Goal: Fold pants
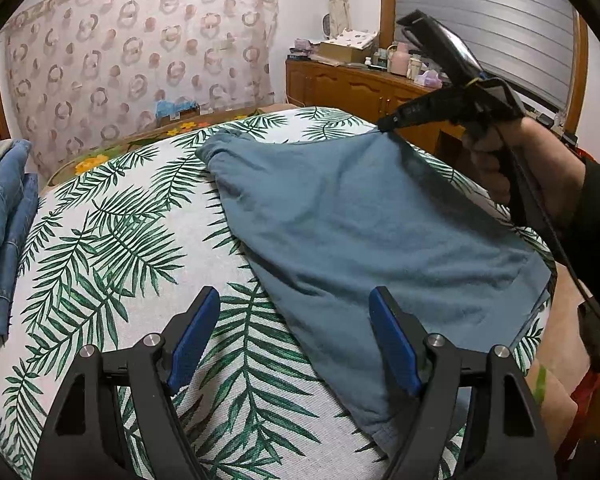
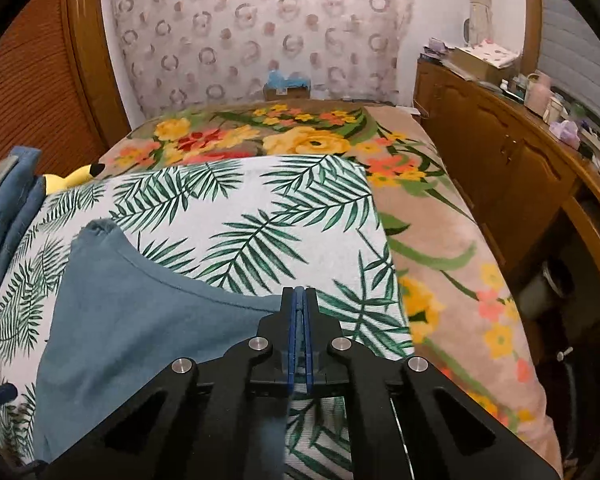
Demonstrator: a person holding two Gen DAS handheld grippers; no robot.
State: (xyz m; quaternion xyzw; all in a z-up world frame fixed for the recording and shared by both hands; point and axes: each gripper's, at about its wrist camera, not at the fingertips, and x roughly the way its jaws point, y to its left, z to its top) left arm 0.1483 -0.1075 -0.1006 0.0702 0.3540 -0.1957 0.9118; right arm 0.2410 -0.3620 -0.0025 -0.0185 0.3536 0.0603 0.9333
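One yellow plush toy [image 2: 74, 178], right-wrist only.

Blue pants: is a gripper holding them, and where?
The right gripper is shut on the blue pants, pinching one far corner. The left gripper is open, holding nothing.

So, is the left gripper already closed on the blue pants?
No, the left gripper is wide open above the pants; only the right gripper pinches them.
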